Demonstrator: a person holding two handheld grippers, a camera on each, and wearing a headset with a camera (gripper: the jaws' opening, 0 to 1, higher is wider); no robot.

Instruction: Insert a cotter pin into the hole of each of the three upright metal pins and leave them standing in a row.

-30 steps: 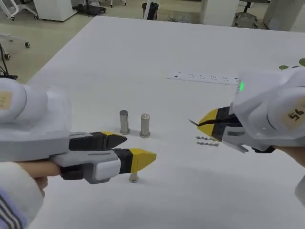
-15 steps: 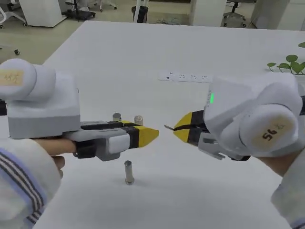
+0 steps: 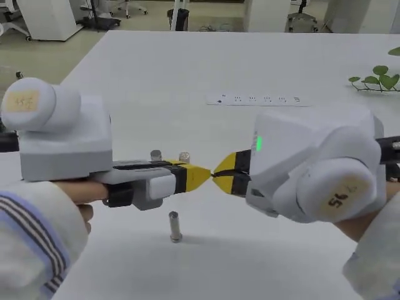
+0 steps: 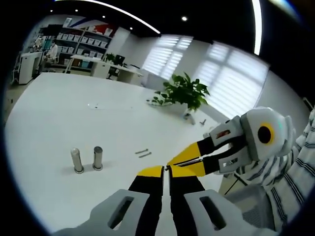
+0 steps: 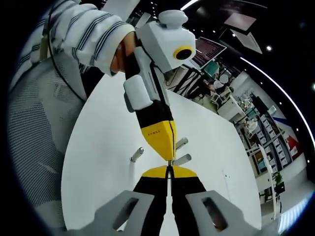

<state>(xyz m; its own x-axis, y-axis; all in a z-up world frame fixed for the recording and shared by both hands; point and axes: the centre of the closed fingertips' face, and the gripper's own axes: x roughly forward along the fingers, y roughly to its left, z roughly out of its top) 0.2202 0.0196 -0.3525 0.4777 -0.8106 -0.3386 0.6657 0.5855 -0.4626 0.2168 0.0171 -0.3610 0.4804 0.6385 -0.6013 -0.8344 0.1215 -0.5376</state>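
round label (image 3: 337, 199) on right gripper (image 3: 217, 174), number 56 or 95, tilted

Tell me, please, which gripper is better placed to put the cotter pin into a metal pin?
Right, probably: the right gripper looks shut on the cotter pin, while the shut left gripper just meets its end.

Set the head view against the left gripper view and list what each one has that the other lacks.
The head view adds a lone metal pin standing nearest the person. The left gripper view adds loose cotter pins lying flat on the white table. Both share two side-by-side metal pins, the left gripper and right gripper held tip to tip, and a leafy plant.
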